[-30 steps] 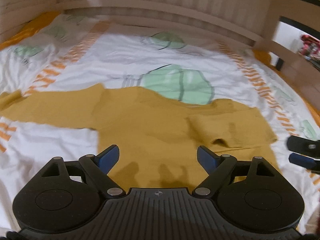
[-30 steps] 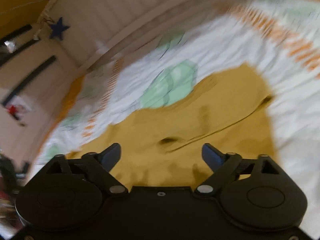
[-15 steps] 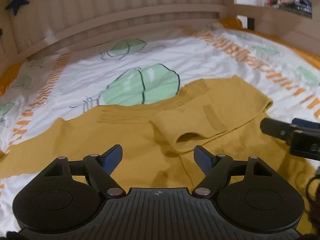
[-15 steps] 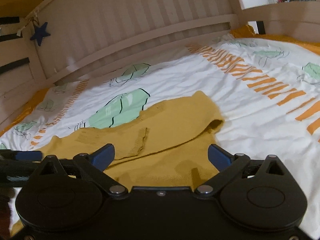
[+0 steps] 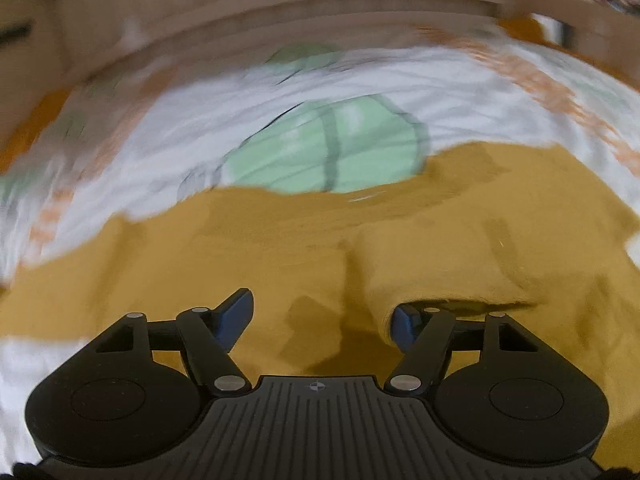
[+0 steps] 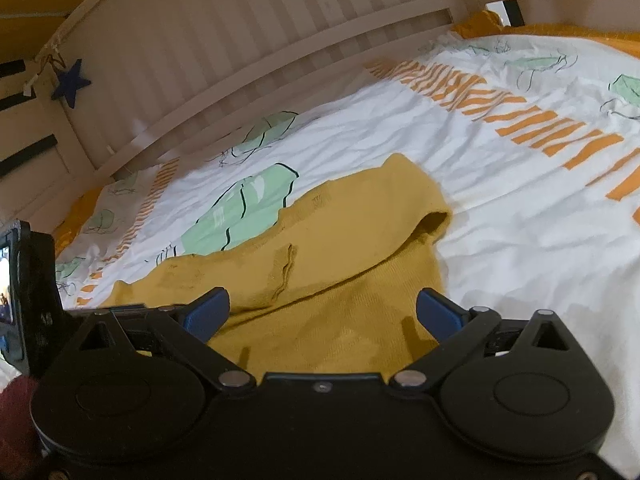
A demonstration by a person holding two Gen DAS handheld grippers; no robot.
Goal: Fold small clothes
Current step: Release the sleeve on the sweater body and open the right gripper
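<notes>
Mustard knit sweater (image 6: 328,264) lies flat on the bed, body toward me. One sleeve (image 6: 400,196) is already folded in across the chest, cuff opening at about 2 o'clock from my right gripper (image 6: 322,312). In the left view the same garment (image 5: 280,248) fills the lower half, and a folded flap edge gapes just ahead of my left gripper (image 5: 320,316), at its 1 o'clock.

Left gripper: jaws have just been closing but are not shut. The right-hand pad sits at the mouth of that flap, with fabric lying between the jaws; no pinch yet that I can see. Right gripper: spread wide, hovering low over the sweater body, holding nothing.

Step, as I judge it: picking up the folded edge to start the next fold. Next move calls for getting the left pads onto the flap edge and closing fully, taking only the layers I want. The right gripper needs its own hold toward the hem side.

Surface: white duvet (image 6: 500,208) with green leaf prints and orange stripe bands, lightly creased. At 12 o'clock, slatted pale wood headboard (image 6: 240,60); dark blue star (image 6: 72,82) hanging at 10 o'clock. Left view is motion-blurred.
</notes>
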